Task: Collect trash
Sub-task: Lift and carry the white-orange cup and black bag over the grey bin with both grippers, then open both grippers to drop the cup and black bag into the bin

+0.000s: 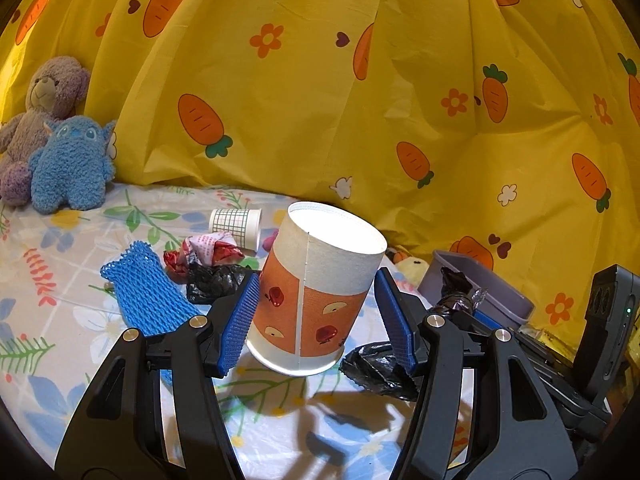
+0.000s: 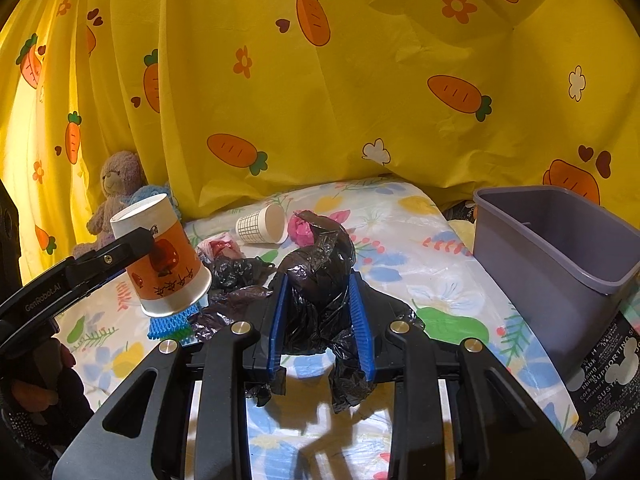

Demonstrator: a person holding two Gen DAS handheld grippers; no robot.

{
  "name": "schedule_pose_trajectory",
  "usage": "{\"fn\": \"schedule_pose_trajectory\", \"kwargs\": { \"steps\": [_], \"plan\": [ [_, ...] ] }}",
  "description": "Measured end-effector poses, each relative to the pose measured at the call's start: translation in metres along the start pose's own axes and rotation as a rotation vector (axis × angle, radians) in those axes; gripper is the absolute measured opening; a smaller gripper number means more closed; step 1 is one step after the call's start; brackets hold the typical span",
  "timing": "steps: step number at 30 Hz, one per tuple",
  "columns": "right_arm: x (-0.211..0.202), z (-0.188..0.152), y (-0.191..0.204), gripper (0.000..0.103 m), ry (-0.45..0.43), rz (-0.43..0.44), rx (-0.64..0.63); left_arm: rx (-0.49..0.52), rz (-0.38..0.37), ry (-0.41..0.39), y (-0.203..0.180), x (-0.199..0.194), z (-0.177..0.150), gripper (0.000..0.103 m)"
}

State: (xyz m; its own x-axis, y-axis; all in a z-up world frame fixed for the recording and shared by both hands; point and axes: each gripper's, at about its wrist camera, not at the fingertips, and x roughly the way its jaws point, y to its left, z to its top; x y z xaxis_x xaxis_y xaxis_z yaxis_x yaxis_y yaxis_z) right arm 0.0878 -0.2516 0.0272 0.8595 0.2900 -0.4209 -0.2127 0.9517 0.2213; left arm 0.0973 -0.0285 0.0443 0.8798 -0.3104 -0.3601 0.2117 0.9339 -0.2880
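2 paper cups: the left gripper (image 1: 316, 316), half open, clamps the orange cup (image 1: 316, 300); the checked cup (image 2: 262, 224) lies on the bed (image 2: 440, 288). The right gripper (image 2: 320, 320), narrowly open, squeezes 1 black bag (image 2: 316, 276) beside 1 grey bin (image 2: 560, 280).

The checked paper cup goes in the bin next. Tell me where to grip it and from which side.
The checked paper cup lies on its side at the back of the bed, mouth turned toward the grey bin. Probably best to come down from above and close the tool across its round wall near the middle, a pad on each curved side. The thin rim would likely crush or slip.
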Motion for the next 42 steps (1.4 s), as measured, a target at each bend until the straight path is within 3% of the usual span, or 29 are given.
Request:
{"fn": "schedule_pose_trajectory", "kwargs": {
  "steps": [16, 26, 35, 42],
  "plan": [
    [-0.009, 0.009, -0.017, 0.031, -0.032, -0.033, -0.002, 0.028, -0.047, 0.0, -0.024, 0.018, 0.006, 0.059],
    [-0.023, 0.028, -0.037, 0.031, -0.083, -0.112, -0.012, 0.069, -0.123, -0.002, -0.065, 0.034, 0.02, 0.059],
    [-0.047, 0.059, -0.083, 0.031, -0.169, -0.251, 0.015, 0.082, -0.258, 0.005, -0.123, 0.057, 0.038, 0.059],
    [-0.05, 0.075, -0.142, 0.031, -0.173, -0.387, 0.086, 0.055, -0.389, 0.051, -0.171, 0.094, 0.045, 0.058]
  ]
}}
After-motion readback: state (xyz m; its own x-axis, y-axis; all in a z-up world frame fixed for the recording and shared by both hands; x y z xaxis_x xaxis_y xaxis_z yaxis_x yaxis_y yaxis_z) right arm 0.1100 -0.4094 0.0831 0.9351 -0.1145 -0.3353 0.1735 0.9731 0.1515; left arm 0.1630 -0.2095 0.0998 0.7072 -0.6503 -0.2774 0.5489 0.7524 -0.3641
